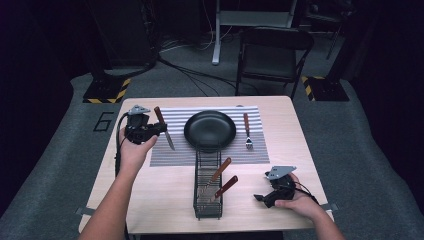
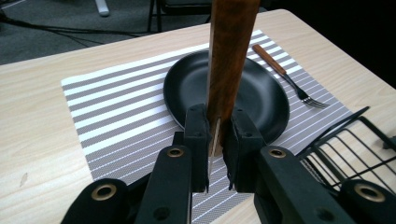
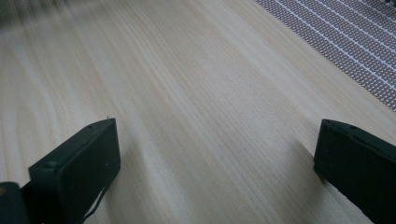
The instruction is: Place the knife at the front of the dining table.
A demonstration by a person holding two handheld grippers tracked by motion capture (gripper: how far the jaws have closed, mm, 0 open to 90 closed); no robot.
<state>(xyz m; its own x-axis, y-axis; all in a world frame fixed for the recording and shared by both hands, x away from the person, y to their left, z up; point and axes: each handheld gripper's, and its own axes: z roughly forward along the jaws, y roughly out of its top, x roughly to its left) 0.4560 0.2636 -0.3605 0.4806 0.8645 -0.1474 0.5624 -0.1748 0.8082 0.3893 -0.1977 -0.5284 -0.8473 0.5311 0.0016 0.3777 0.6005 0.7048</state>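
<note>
The wood-handled knife (image 2: 229, 60) is clamped by its handle in the left gripper (image 2: 218, 140), over the striped placemat (image 1: 172, 150) just left of the black plate (image 1: 210, 131). Beyond the plate lies a fork (image 1: 247, 130). The right gripper (image 1: 266, 196), jaws spread wide and empty, sits low over the bare table (image 3: 187, 93) right of the wire basket (image 1: 207, 202).

High view: fixed above the near edge of the table (image 1: 165, 192), facing forward and down. Left gripper view: close, facing across the mat (image 2: 116, 112) toward the pan (image 2: 261, 93), both shared with the high view. Right gripper view: very close, low over bare tabletop.
</note>
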